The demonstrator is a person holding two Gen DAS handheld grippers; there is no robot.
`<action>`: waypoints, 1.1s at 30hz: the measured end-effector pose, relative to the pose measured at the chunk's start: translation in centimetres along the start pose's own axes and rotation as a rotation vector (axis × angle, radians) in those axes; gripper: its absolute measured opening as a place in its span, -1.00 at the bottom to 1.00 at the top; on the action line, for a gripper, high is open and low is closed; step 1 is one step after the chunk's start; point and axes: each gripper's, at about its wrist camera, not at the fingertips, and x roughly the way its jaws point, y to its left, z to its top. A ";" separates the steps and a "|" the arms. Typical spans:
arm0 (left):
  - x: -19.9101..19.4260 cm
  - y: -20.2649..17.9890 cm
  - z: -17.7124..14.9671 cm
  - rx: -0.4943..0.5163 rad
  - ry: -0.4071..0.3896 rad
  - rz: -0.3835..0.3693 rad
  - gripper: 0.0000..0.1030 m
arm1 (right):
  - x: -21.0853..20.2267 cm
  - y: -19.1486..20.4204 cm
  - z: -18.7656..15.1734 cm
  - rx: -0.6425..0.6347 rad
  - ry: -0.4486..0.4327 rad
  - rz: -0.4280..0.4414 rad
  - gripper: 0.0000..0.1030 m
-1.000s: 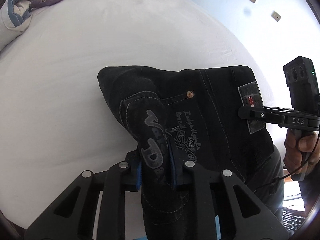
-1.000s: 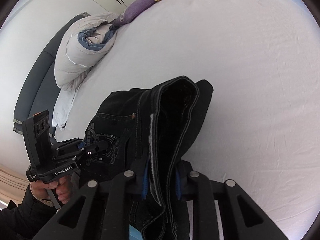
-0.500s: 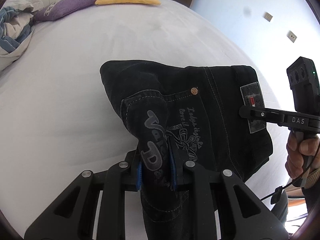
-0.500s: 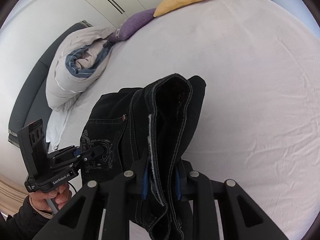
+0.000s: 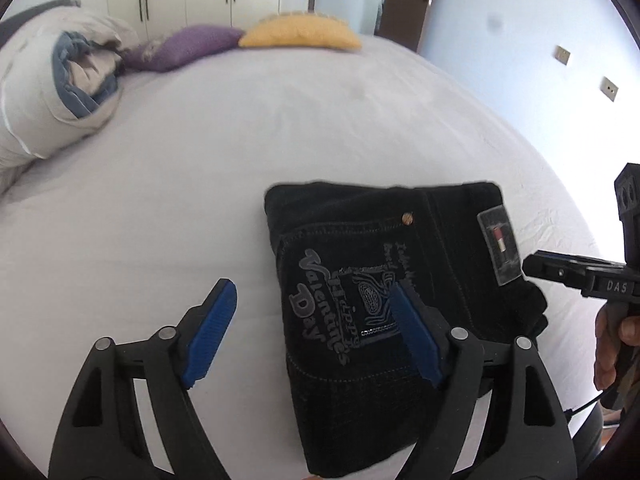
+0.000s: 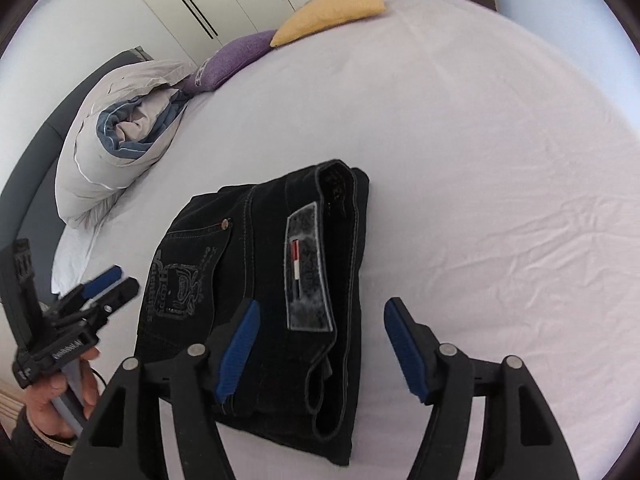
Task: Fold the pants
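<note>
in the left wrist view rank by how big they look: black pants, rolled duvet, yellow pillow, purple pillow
1. black pants, though they lie nearest the camera
2. rolled duvet
3. yellow pillow and purple pillow look about alike; both lie far back, so no ranking between them

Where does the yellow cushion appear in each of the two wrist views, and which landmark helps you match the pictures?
Left wrist view: the yellow cushion lies at the top centre, at the far edge of the bed.
Right wrist view: the yellow cushion lies at the top, slightly right of centre, at the same far edge.
Shared landmark: the purple cushion lies just left of it in both views.
</note>
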 end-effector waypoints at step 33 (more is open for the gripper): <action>-28.7 -5.2 -6.7 -0.053 -0.182 0.104 1.00 | -26.1 15.6 -12.9 -0.050 -0.394 -0.353 1.00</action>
